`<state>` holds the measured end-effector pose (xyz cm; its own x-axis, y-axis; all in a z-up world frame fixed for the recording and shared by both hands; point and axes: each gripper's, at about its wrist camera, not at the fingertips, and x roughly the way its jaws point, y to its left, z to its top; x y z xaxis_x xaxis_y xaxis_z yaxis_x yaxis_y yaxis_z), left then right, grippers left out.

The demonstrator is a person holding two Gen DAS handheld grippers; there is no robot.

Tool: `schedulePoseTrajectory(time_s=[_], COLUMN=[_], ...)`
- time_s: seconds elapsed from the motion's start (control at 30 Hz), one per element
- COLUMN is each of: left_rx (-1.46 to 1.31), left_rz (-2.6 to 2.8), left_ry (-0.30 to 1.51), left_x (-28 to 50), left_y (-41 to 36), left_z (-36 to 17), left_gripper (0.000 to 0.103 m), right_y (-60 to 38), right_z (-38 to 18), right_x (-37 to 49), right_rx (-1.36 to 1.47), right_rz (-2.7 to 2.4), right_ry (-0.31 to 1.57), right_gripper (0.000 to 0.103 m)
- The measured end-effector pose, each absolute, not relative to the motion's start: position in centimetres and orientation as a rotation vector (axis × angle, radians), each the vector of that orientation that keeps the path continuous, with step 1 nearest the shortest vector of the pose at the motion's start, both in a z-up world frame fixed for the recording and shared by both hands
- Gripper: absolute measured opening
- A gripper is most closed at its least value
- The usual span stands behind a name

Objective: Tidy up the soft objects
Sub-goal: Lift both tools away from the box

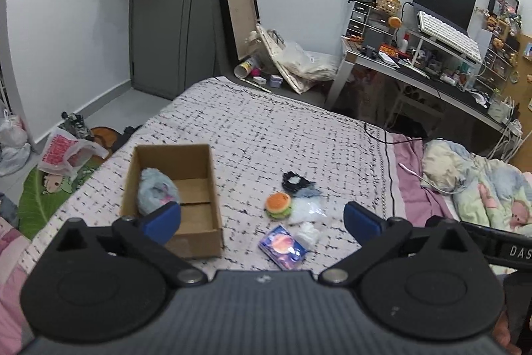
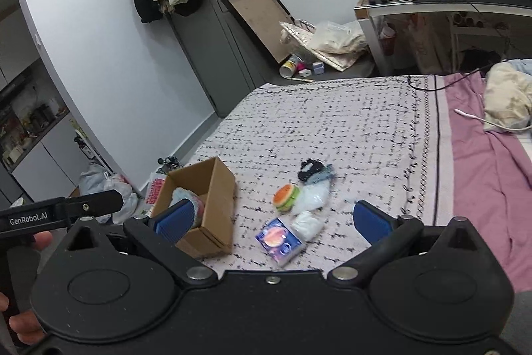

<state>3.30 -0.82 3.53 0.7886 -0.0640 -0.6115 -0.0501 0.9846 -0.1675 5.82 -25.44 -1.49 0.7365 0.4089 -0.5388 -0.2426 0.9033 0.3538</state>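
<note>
A cardboard box (image 1: 186,162) (image 2: 216,185) stands on the bed with a fluffy blue-grey plush (image 1: 156,190) (image 2: 186,197) inside its left end. To its right lie a burger plush (image 1: 278,205) (image 2: 286,197), a dark fabric piece (image 1: 294,180) (image 2: 311,170), clear soft bags (image 1: 307,208) (image 2: 314,197), a white wad (image 1: 307,235) (image 2: 307,227) and a blue-and-pink packet (image 1: 282,247) (image 2: 279,240). My left gripper (image 1: 261,223) is open and empty above the bed's near part. My right gripper (image 2: 274,222) is open and empty too.
The patterned bedspread (image 1: 266,128) covers the bed, with a pink sheet and bundled blanket (image 1: 478,182) to the right. A cluttered desk (image 1: 432,62) stands beyond. Bags (image 1: 63,152) and clutter lie on the floor left of the bed by a grey door (image 1: 159,22).
</note>
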Motion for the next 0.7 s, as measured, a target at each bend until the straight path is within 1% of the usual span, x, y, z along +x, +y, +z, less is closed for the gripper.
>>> schedulePoseTrajectory(time_s=[0.37,0.7], left_rx=[-0.161,-0.189], left_rz=[0.027,0.028], left_ry=[0.746,0.746], left_x=[2.4,3.3], left_y=[-2.6,-3.5], left_z=[1.4,0.0], left_gripper=[0.103,0.102], right_y=[-27.3,-28.2], right_z=[-2.4,-3.9], right_x=[4.6,5.5], right_rx=[0.242,0.291], right_rz=[0.335,0.294], right_ry=[0.687,0.723], right_gripper=[0.103,0.103])
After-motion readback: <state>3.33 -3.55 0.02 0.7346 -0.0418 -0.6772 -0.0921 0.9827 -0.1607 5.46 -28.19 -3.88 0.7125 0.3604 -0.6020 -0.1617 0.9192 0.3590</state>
